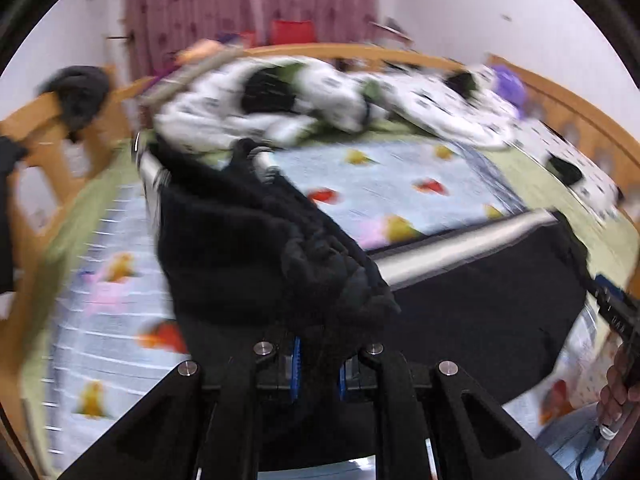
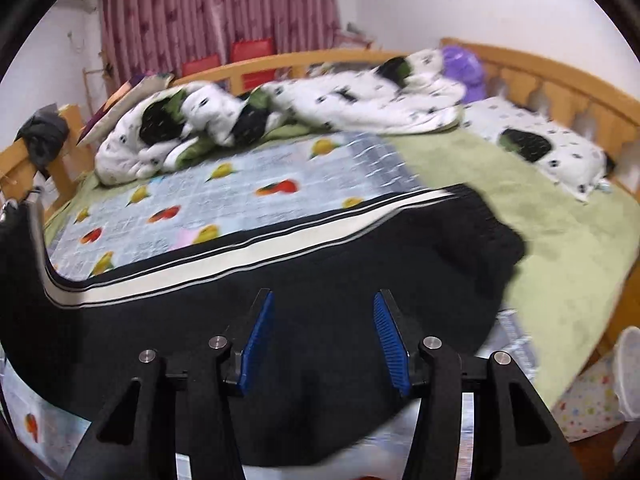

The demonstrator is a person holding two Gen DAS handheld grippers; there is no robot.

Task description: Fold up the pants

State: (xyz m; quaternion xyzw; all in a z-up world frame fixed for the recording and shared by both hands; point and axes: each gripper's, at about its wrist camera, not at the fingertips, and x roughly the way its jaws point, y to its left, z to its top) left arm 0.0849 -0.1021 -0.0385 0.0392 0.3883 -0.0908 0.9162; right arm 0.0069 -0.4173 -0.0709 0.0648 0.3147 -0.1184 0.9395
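Left gripper (image 1: 318,364): clamped on a bunched handful of the pants (image 1: 248,248). The blue pads stand close together with black cloth packed between them, and the cloth hangs up and away from the jaws in a thick fold.

Right gripper (image 2: 324,340): jaws apart, nothing between the pads. It hovers low over the flat part of the pants, pointing down at the cloth; whether the fingertips touch it I cannot tell.

Pants: black, with a white side stripe (image 2: 224,252) edged in thin lines. Most of the garment lies spread on the bed (image 2: 472,184), across the fruit-print sheet (image 2: 224,196). One end is lifted at the left, held by the left gripper.

Handling: soft and limp, with no stiffness of its own; it sags and wrinkles wherever it is not held. It looks like thick knit or fleece, so light enough to lift but bulky when doubled. Probably not slippery against ribbed pads, and not fragile.

Where to hold: at an edge or corner, such as the waistband or a hem, pinching through all layers. The stripe gives a straight line to fold along. A mid-cloth pinch would likely drag up a peak.

Containers: none that bear on the task. A pale bin (image 2: 630,372) stands beside the bed at the right edge; its contents are out of sight.

Other bedding: a rumpled white quilt (image 2: 360,100) lies at the far side, well apart from the pants.
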